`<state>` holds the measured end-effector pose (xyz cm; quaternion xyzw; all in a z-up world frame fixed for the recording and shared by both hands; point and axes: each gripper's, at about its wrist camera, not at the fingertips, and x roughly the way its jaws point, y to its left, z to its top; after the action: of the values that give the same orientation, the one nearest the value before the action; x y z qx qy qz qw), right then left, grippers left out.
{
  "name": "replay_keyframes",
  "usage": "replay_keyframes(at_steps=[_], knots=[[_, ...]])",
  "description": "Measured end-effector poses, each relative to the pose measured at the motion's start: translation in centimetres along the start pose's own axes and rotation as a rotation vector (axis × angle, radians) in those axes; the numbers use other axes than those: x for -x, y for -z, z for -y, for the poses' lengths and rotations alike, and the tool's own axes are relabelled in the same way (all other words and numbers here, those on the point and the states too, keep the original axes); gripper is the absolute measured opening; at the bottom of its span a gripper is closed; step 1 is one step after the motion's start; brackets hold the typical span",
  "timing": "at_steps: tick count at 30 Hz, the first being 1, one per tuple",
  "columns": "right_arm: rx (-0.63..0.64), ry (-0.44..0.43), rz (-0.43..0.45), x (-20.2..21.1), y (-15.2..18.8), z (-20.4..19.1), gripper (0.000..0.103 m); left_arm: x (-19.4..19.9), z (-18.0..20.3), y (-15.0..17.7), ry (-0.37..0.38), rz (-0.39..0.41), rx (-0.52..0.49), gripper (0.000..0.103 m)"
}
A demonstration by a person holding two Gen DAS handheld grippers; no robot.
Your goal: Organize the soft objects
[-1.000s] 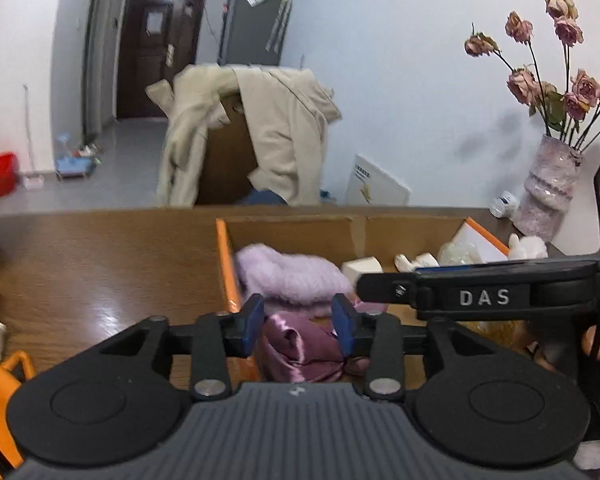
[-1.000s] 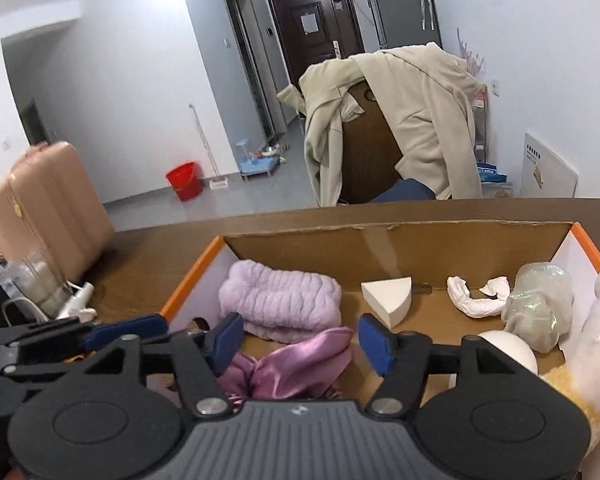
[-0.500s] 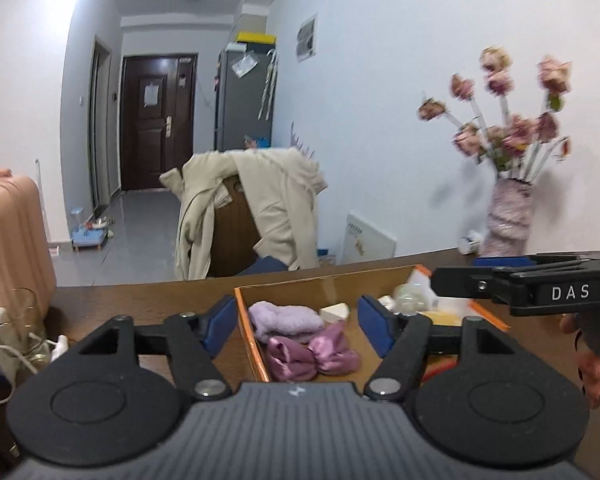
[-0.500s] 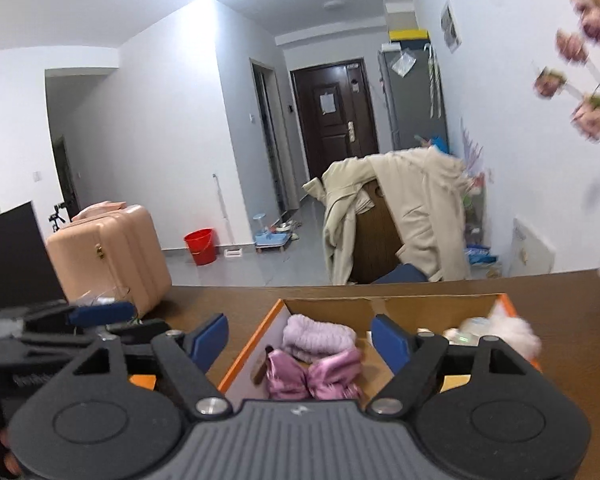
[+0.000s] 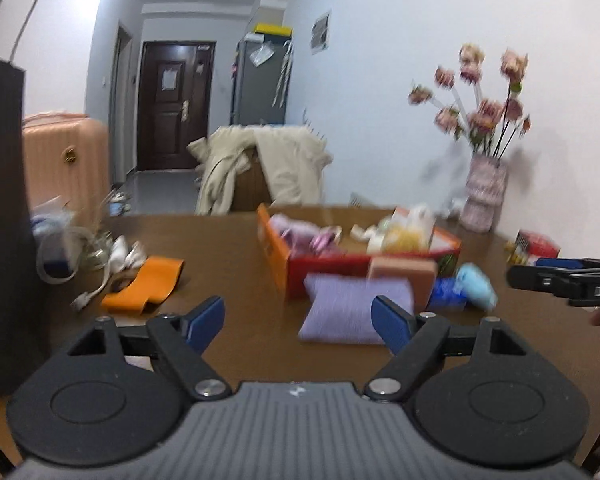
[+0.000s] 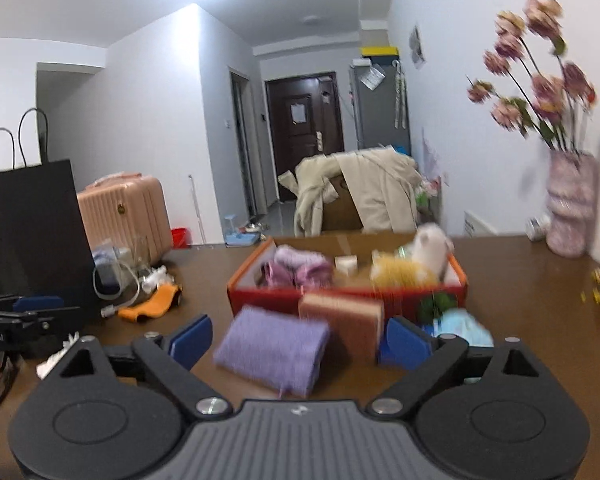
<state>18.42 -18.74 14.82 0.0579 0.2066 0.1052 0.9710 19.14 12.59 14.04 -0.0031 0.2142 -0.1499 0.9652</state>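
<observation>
An orange cardboard box (image 5: 278, 264) (image 6: 340, 298) stands mid-table and holds a lilac fluffy band (image 6: 300, 258), a pink satin scrunchie (image 6: 284, 276), a yellow fluffy piece (image 6: 404, 274) and a white plush (image 6: 432, 246). On the table in front of the box lie a folded purple cloth (image 5: 352, 312) (image 6: 272, 350), a pink sponge block (image 6: 340, 320) and a light blue soft item (image 5: 476, 284). My left gripper (image 5: 298, 322) and right gripper (image 6: 298, 340) hang back from the box, their jaws opening with nothing held between them.
A black paper bag (image 6: 36, 232) stands at the left, with cables (image 5: 60, 256) and an orange strap (image 5: 144, 284) beside it. A vase of flowers (image 5: 484, 200) and a red packet (image 5: 536, 242) are at the far right. A coat-draped chair (image 6: 364, 196) stands behind the table.
Both grippers have drawn back from over the box and their jaws have widened. The pink scrunchie that sat between them now lies in the box.
</observation>
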Motion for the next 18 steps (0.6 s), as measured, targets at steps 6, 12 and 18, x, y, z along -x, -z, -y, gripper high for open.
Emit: replay_keyframes(at_steps=[6,12,18], knots=[[-0.027,0.017,-0.062,2.0,4.7,-0.6,0.095,2.4,-0.9,2.1,-0.02,-0.016,-0.01,0.085],[-0.033,0.008,-0.105,1.5,6.6,-1.0,0.095,1.1,-1.2,2.8,-0.01,-0.041,-0.027,0.087],[-0.059,0.027,-0.101,-0.8,6.3,0.0,0.095,-3.3,-0.6,2.1,0.022,-0.081,-0.054,0.087]])
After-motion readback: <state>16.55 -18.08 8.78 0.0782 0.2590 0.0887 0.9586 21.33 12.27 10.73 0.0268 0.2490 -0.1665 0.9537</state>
